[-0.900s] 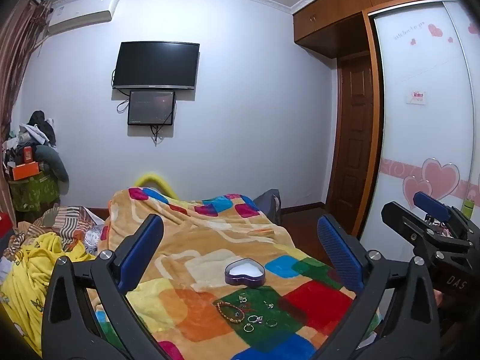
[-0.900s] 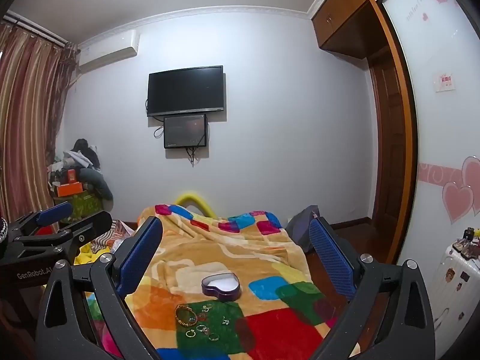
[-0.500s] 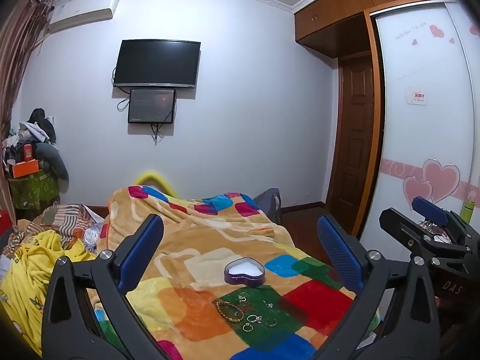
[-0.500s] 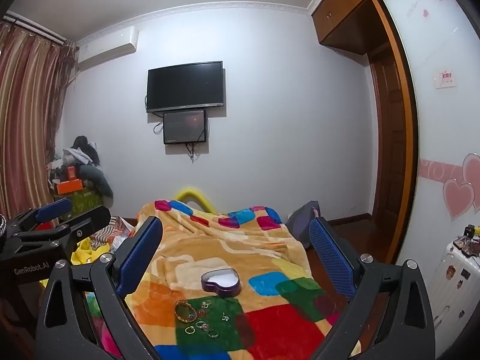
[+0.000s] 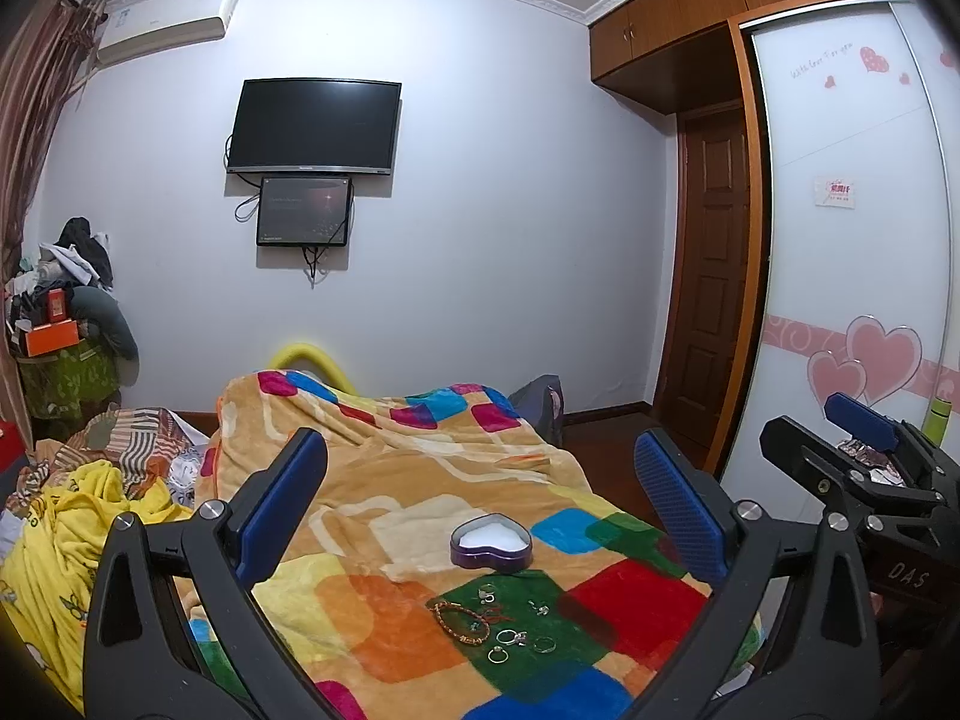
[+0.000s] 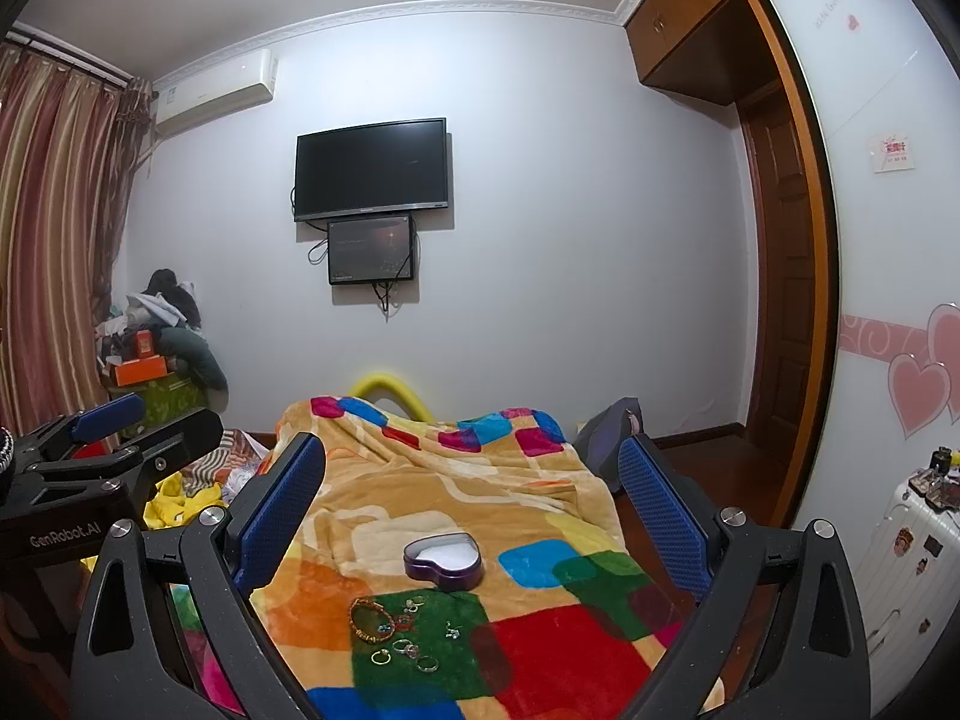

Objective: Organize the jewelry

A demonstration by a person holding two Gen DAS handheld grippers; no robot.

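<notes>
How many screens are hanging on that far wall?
2. The large black TV is mounted high on the wall; a smaller monitor hangs directly below it, with cables dangling underneath.

The small rings (image 5: 507,637) beside the bracelet (image 5: 462,621) are too tiny to identify.

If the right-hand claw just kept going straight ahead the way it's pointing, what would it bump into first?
Probably nothing nearby. The right gripper is open and aimed over the blanket-covered bed, well above the heart-shaped box, so likely the far wall, though depth is unclear.
</notes>
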